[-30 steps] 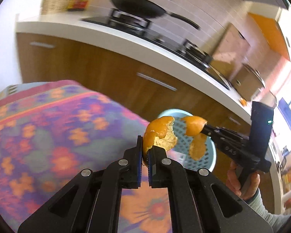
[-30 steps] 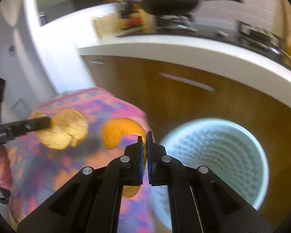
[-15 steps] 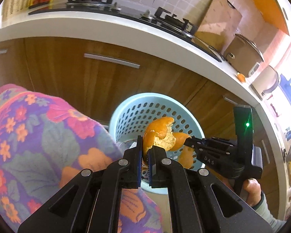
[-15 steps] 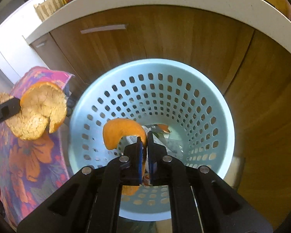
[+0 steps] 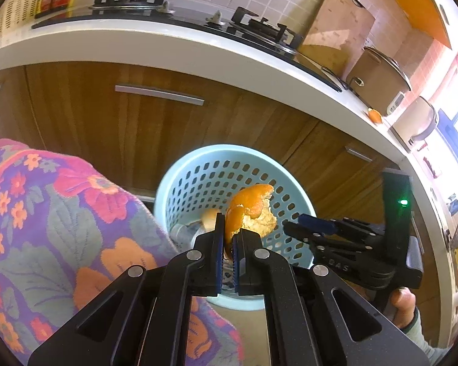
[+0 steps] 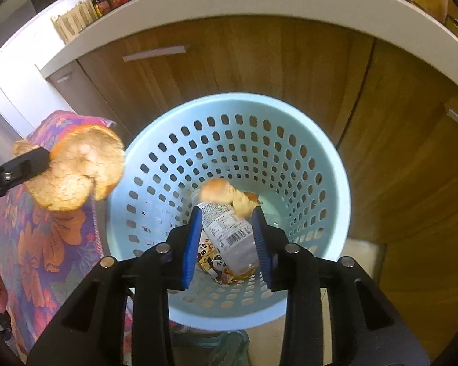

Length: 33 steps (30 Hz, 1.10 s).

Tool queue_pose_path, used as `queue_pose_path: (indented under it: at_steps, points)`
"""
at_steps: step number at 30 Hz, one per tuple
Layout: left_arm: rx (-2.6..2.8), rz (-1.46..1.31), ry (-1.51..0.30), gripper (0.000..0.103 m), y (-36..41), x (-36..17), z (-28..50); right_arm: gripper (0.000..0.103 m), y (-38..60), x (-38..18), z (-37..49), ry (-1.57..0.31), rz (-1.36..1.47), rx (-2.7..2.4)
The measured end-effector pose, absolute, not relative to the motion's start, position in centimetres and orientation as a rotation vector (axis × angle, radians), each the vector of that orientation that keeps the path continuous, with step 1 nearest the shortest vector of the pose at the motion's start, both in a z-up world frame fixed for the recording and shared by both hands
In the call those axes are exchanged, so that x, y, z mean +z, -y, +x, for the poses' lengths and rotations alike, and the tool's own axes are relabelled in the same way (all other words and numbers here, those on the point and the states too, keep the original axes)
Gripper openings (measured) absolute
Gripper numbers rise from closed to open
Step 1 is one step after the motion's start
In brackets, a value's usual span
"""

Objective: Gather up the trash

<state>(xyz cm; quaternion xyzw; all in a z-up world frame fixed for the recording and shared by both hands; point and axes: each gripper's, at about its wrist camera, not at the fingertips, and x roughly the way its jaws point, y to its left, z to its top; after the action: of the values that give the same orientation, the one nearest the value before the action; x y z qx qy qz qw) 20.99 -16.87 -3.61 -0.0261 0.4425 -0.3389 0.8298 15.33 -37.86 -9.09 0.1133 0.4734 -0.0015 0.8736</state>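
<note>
Kitchen cabinets behind, blue bin on the floor beside a floral cloth. Right gripper has just been opening, nothing between its jaws, and its peel sits down in the bin with a bottle. Left gripper is clenched on the other peel, poised over the rim. One drop done, one to go!

The left tongs hide the pinched edge of the orange peel.

Right gripper fingers just opened, its peel dropped into basket
</note>
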Motion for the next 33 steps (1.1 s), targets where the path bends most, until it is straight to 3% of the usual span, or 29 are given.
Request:
queue_pose_path:
  at_steps: [5, 8, 16, 19, 33]
  points:
    - [-0.715, -0.033, -0.920, 0.006, 17.9, -3.8, 20.8, 0.042, 39.0, -7.3, 13.1, -0.923, 0.254, -0.048]
    - [-0.682, 0.028, -0.869, 0.052, 18.3, -3.8, 20.0, 0.042, 39.6, -6.6, 12.1, -0.901, 0.277, -0.061]
    - [-0.679, 0.055, -0.817, 0.056, 15.5, -2.6, 18.3, 0.042, 38.2, -4.9, 10.6, -0.852, 0.279, -0.035]
    - [-0.665, 0.044, -0.772, 0.062, 13.5, -1.4, 16.9, 0.042, 36.6, -3.6, 9.6, -0.803, 0.263, -0.013]
    - [-0.504, 0.054, -0.505, 0.083, 4.2, 1.9, 8.4, 0.064, 27.1, 0.9, 4.6, -0.583, 0.110, -0.035]
